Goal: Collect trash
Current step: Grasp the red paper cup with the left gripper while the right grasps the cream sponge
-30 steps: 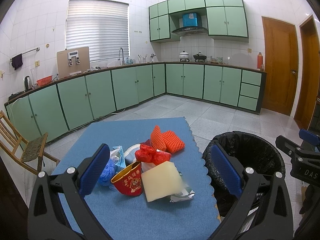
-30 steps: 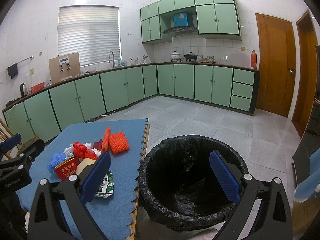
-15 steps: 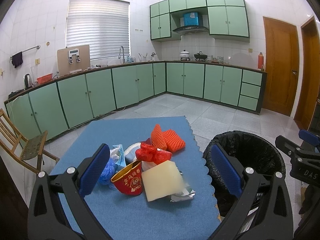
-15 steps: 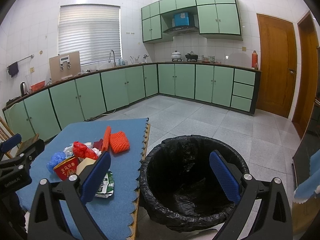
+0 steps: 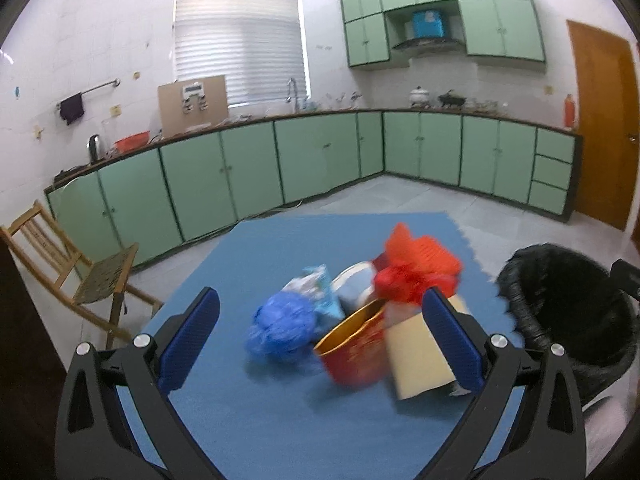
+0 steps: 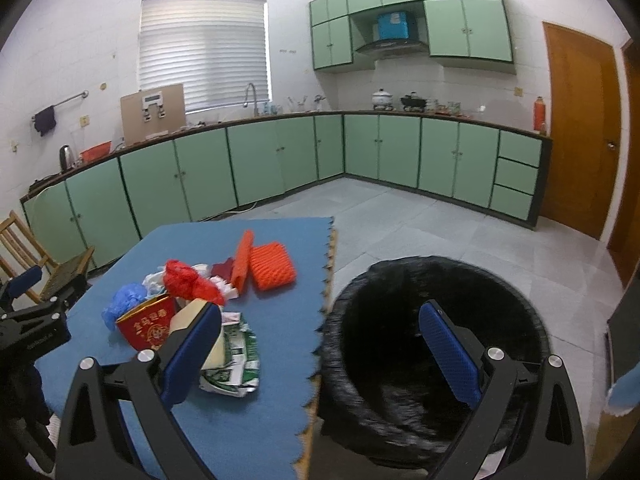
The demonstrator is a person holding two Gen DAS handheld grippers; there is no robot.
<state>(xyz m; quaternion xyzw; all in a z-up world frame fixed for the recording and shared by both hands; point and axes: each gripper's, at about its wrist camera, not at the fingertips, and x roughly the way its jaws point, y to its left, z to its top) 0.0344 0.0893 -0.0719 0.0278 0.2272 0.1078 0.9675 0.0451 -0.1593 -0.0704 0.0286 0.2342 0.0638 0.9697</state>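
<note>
A pile of trash lies on the blue mat: a blue plastic wad (image 5: pixel 282 330), a red paper cup (image 5: pixel 354 350), a pale yellow card (image 5: pixel 416 356), a red bag (image 5: pixel 398 282), orange foam nets (image 6: pixel 274 266) and a crushed green-white carton (image 6: pixel 232 360). A black-lined bin (image 6: pixel 434 354) stands right of the table. My left gripper (image 5: pixel 320 340) is open and empty, just before the pile. My right gripper (image 6: pixel 320 354) is open and empty, over the gap between table edge and bin.
A blue mat (image 5: pixel 256 420) covers the table. A wooden chair (image 5: pixel 76 276) stands at the left. Green cabinets (image 6: pixel 280 168) line the far walls. A brown door (image 6: pixel 580 128) is at the right. Grey tiled floor (image 6: pixel 420 224) lies beyond the bin.
My left gripper has moved forward and down toward the pile, which now looks larger and blurred. My right gripper has shifted slightly toward the table.
</note>
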